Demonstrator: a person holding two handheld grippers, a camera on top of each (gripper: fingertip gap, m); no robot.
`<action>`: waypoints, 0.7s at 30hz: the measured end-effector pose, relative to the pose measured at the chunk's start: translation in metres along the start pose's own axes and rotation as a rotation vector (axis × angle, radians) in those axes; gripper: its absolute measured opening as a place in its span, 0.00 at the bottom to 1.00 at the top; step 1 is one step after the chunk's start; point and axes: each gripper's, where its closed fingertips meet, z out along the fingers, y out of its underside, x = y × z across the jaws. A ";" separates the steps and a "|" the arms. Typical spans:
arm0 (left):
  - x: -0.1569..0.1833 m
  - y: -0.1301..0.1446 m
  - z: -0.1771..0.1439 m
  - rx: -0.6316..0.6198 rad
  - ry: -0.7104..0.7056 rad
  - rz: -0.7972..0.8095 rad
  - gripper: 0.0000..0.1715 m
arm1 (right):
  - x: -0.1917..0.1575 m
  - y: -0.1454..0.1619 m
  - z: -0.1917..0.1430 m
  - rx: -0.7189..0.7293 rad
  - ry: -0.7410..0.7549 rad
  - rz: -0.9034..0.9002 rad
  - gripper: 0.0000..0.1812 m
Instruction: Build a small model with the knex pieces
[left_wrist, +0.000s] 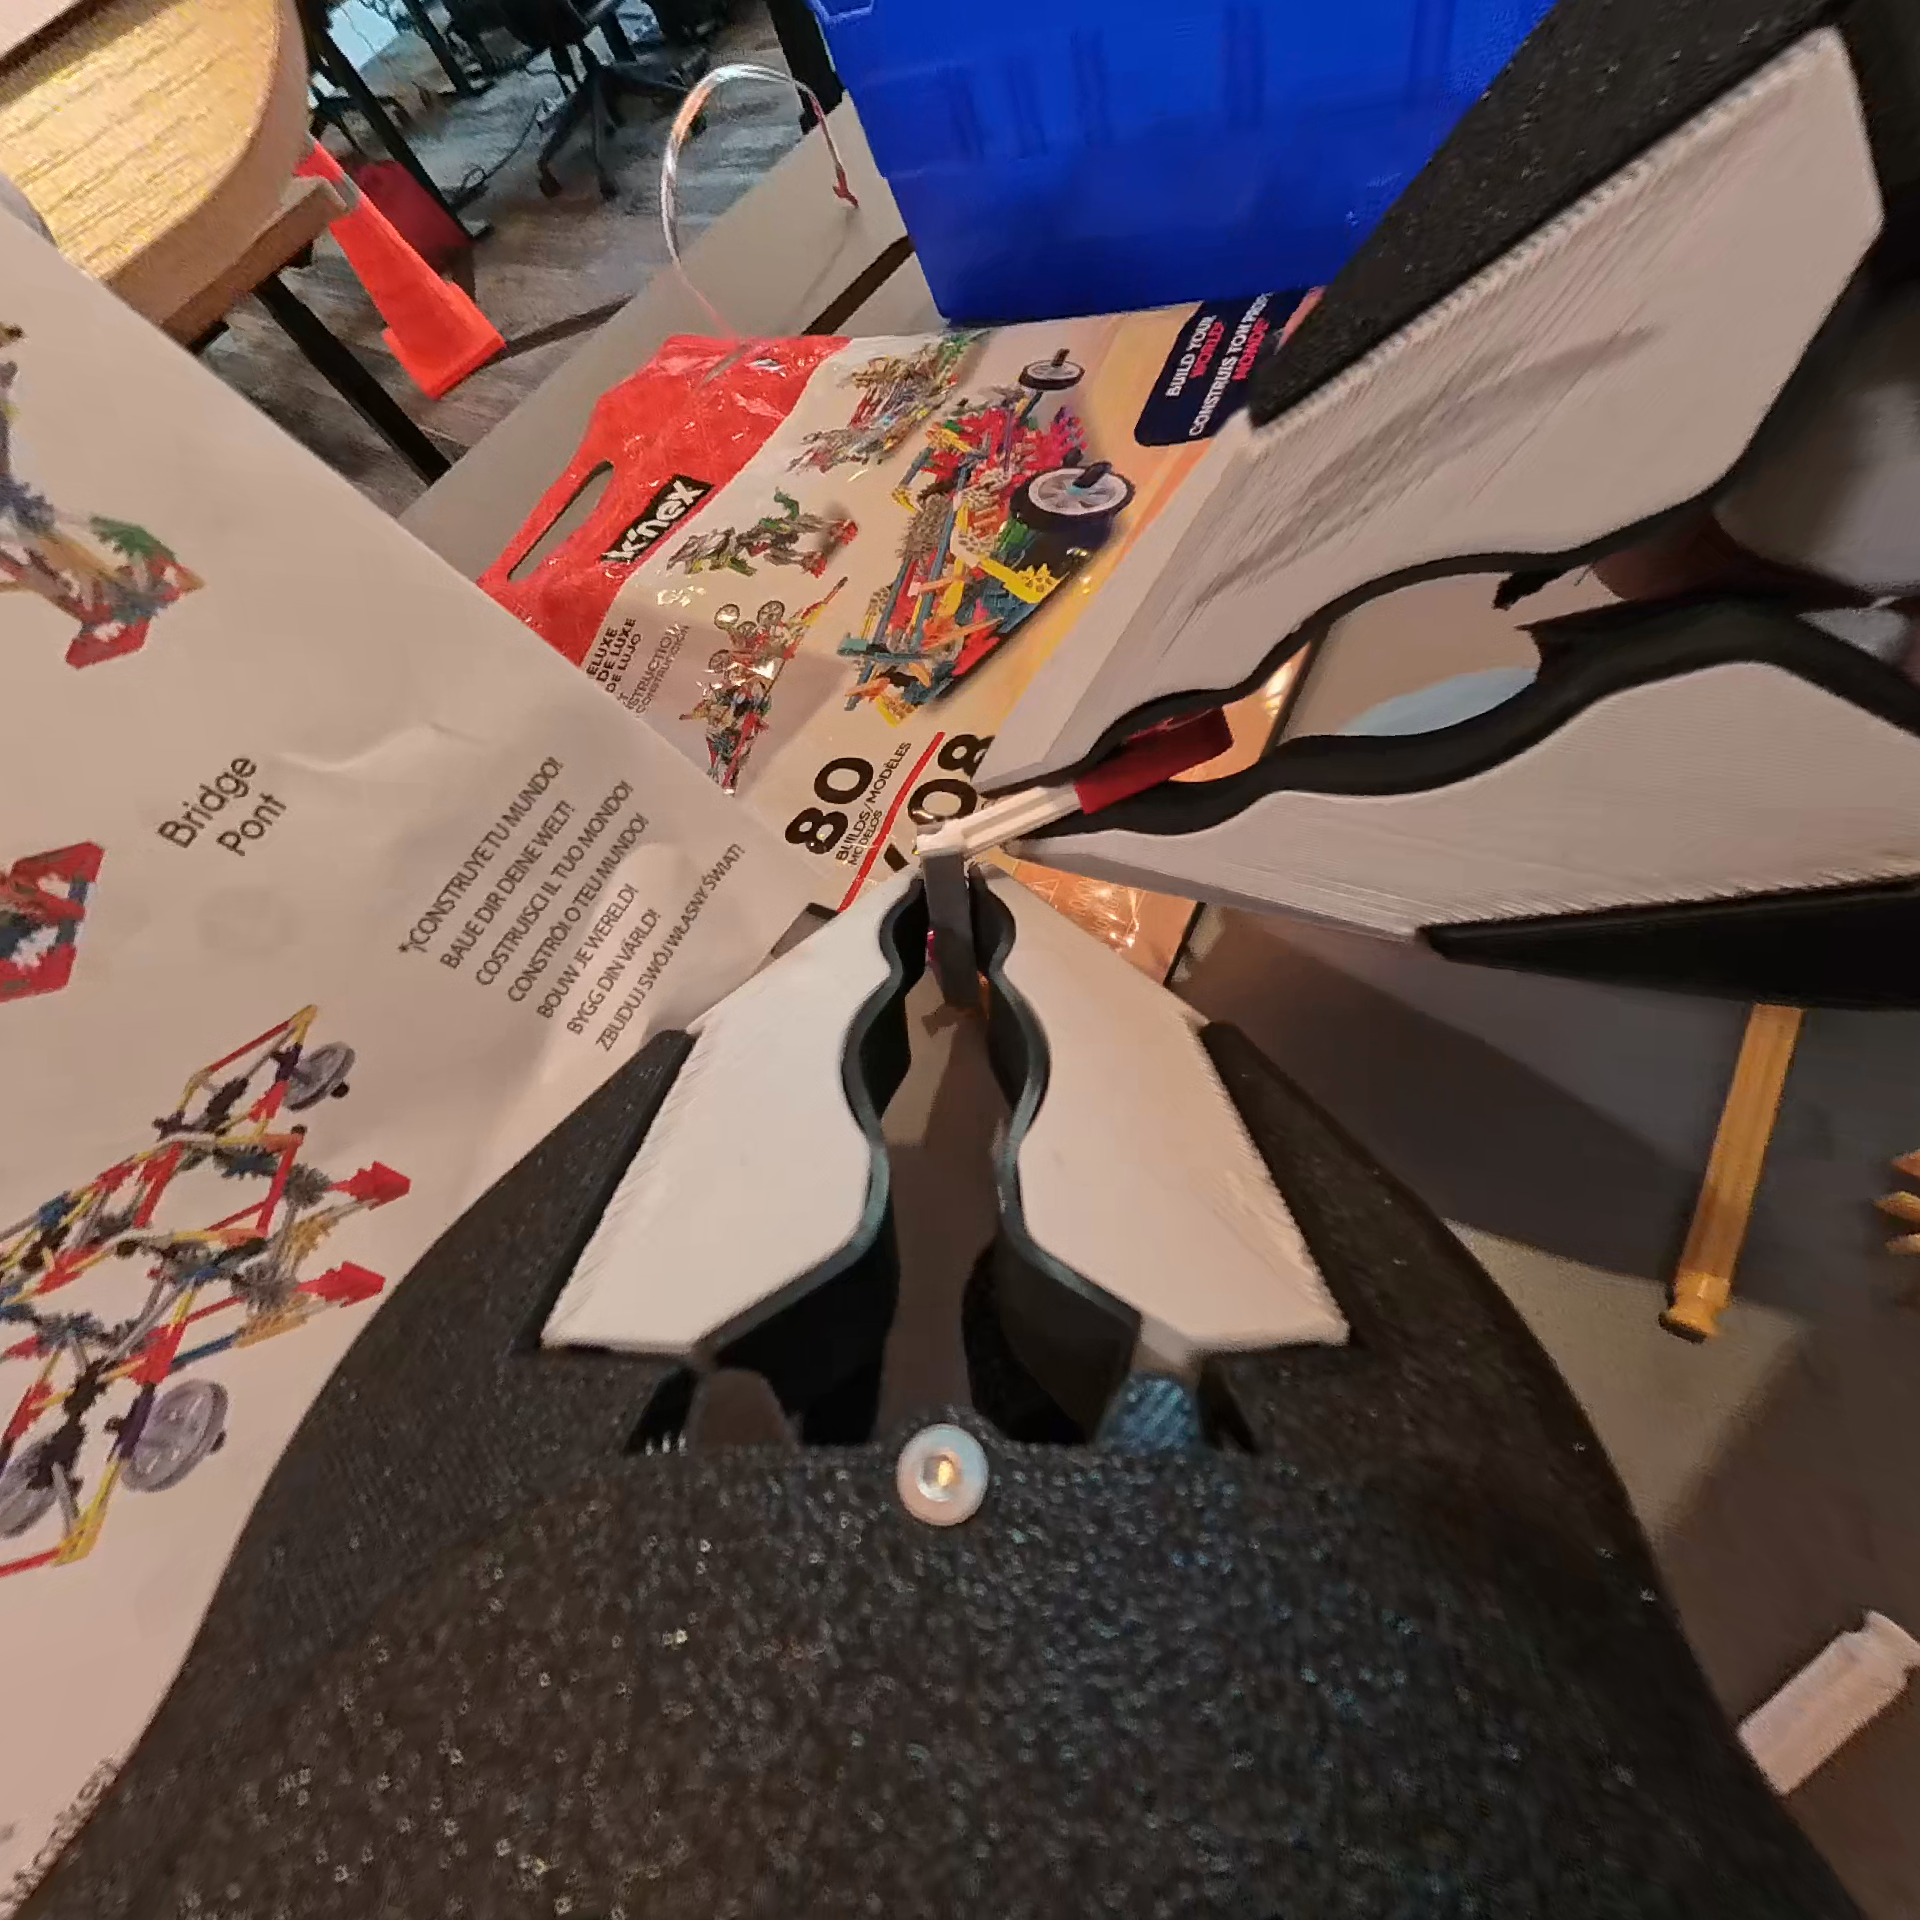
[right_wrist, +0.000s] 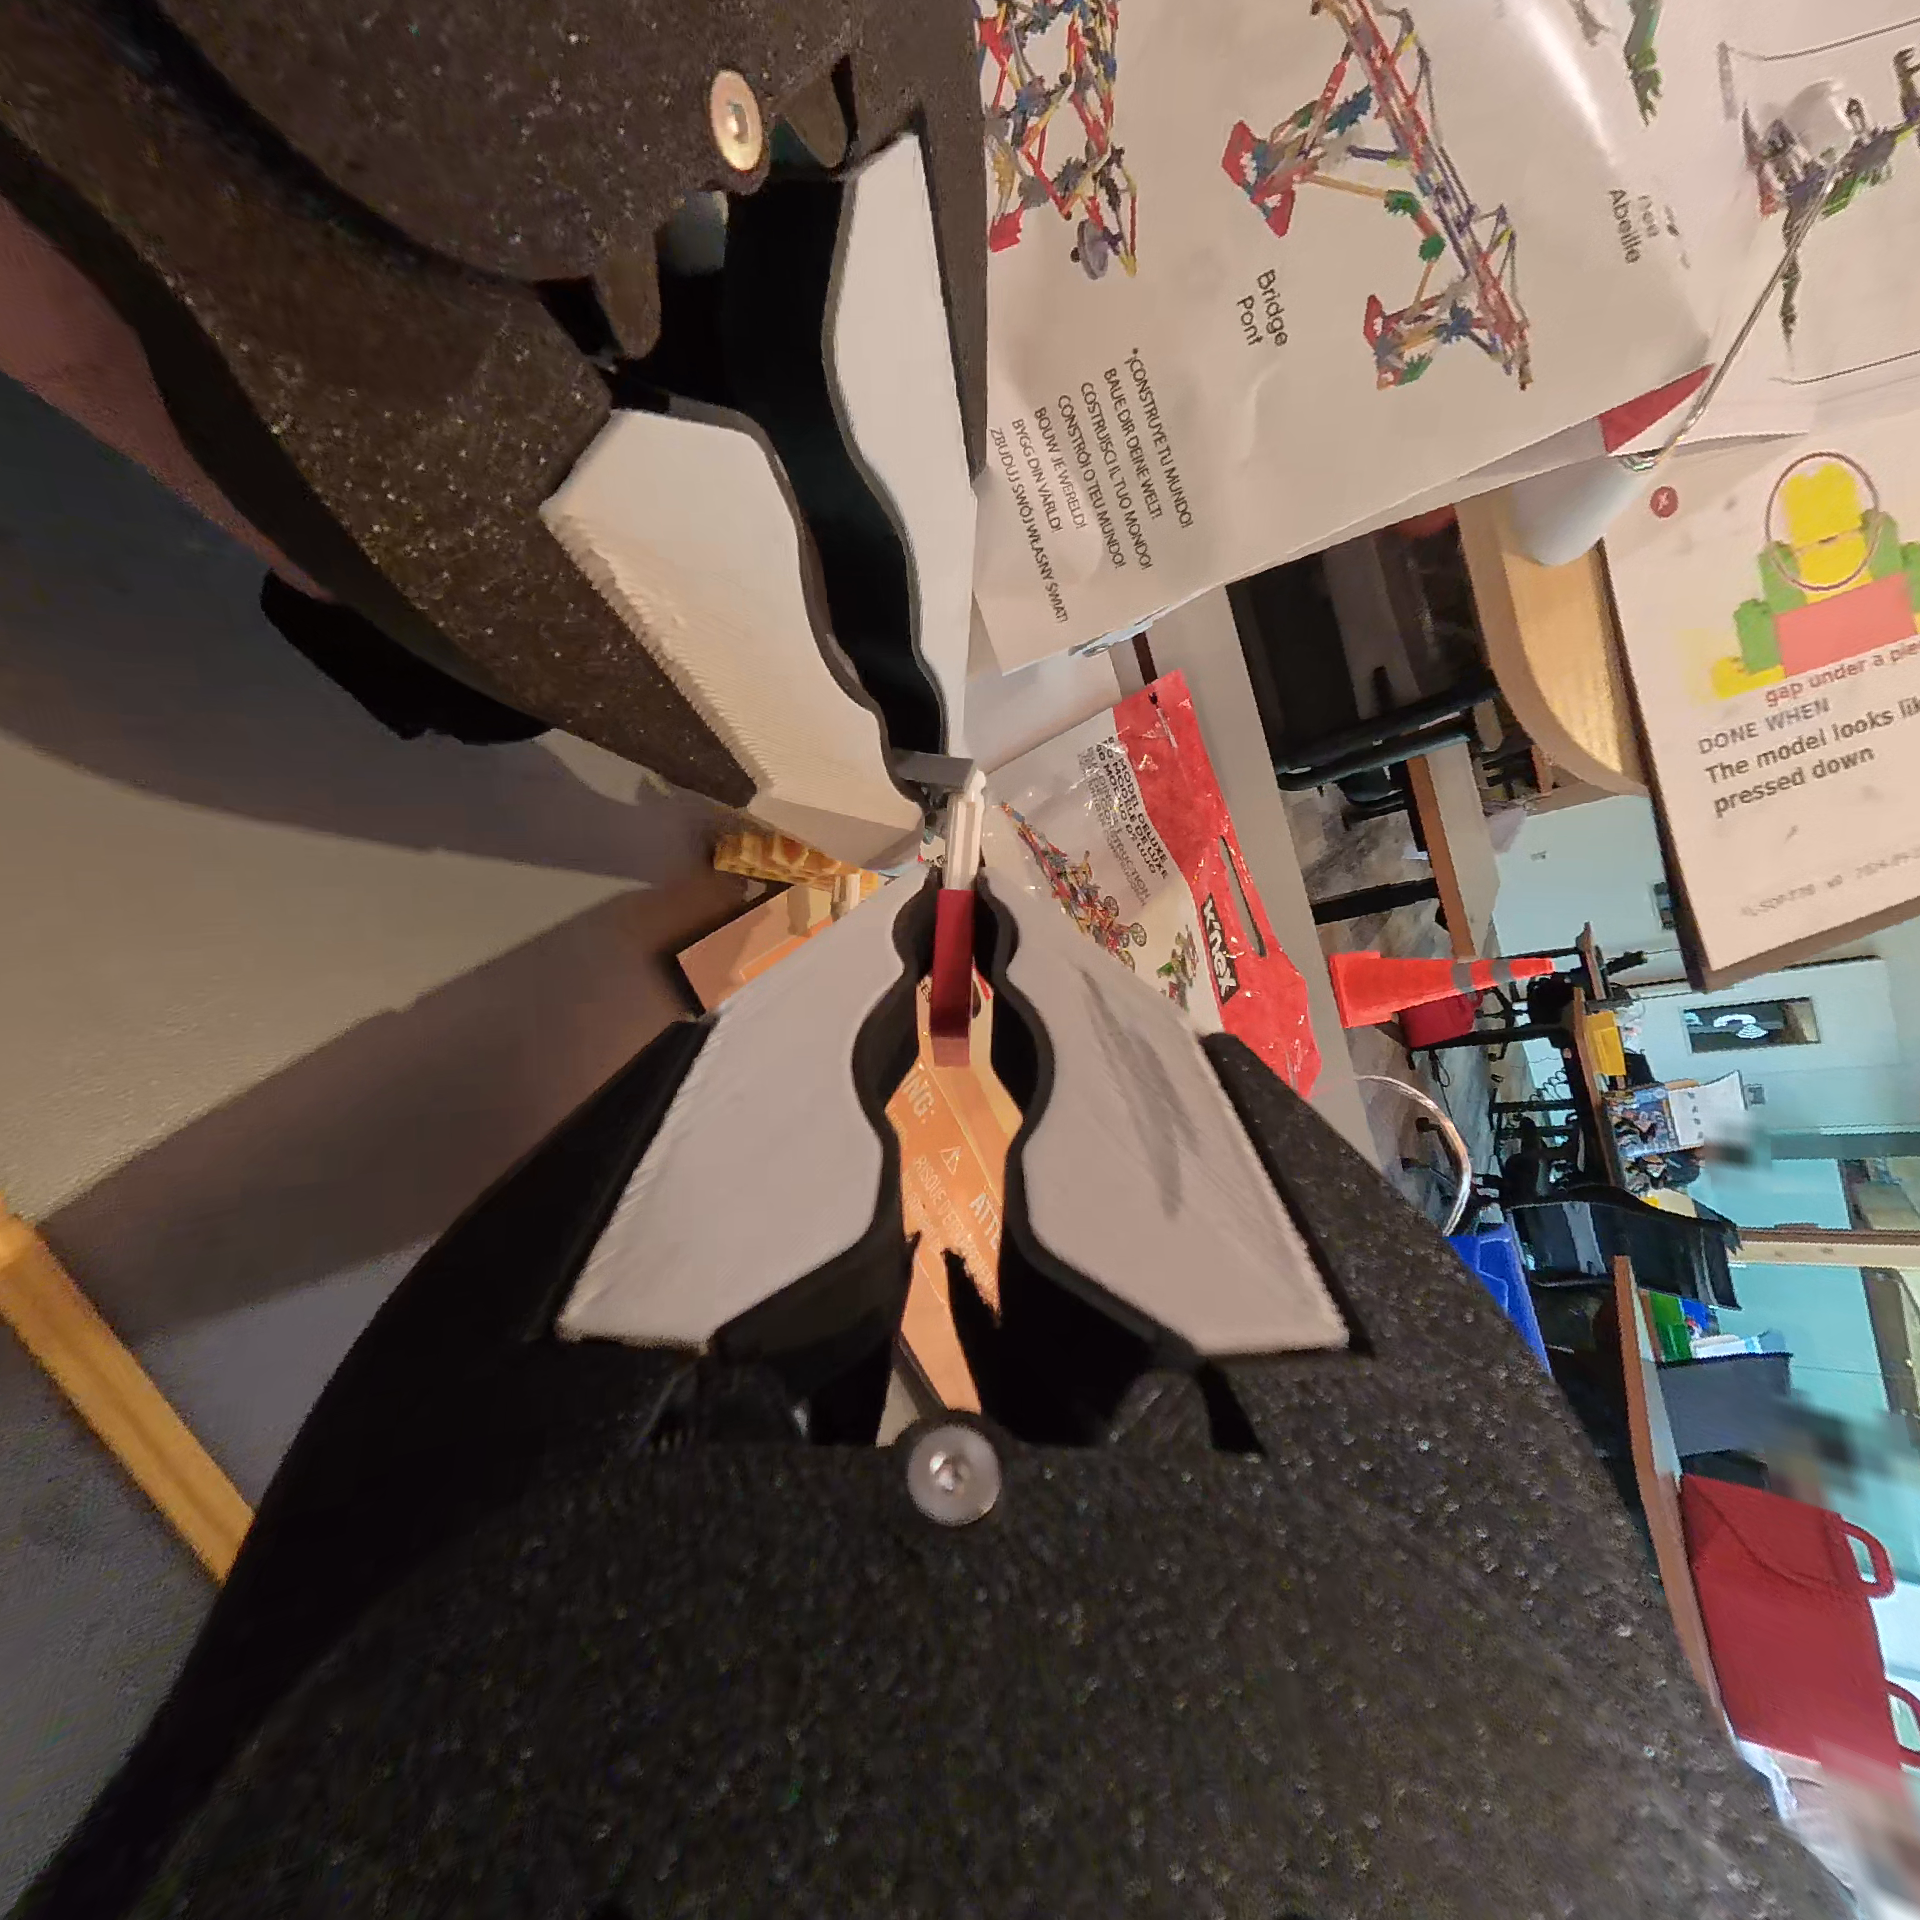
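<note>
My left gripper (left_wrist: 948, 896) is shut on a small grey connector piece (left_wrist: 951, 935), held upright between the fingertips. My right gripper (left_wrist: 1023, 812) comes in from the upper right, shut on a red connector (left_wrist: 1148, 767) with a short white rod (left_wrist: 987, 828) sticking out of it. The rod's tip touches the top of the grey piece. In the right wrist view my right gripper (right_wrist: 951, 896) holds the red connector (right_wrist: 951, 982) and white rod (right_wrist: 962, 821), which meets the grey piece (right_wrist: 928, 771) in my left gripper (right_wrist: 920, 781) coming from the upper left.
A building-toy bag with a red top (left_wrist: 727, 488) lies behind the grippers. A printed model sheet (left_wrist: 312, 790) lies at left, a blue bin (left_wrist: 1091, 135) at the back. A yellow rod (left_wrist: 1735, 1164) lies on the grey table at right. An orange cone (left_wrist: 416, 301) stands on the floor. Only a small space, under 4 cm, lies between the two pairs of fingers.
</note>
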 end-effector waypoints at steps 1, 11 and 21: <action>0.000 0.000 0.000 -0.001 0.000 0.004 0.03 | 0.000 -0.001 0.000 -0.002 0.001 -0.007 0.02; 0.003 0.001 0.002 -0.010 0.015 -0.002 0.02 | -0.006 0.000 -0.001 -0.081 0.037 -0.172 0.03; 0.003 0.006 -0.003 -0.020 0.010 0.055 0.05 | 0.000 0.005 -0.001 -0.075 0.034 -0.107 0.02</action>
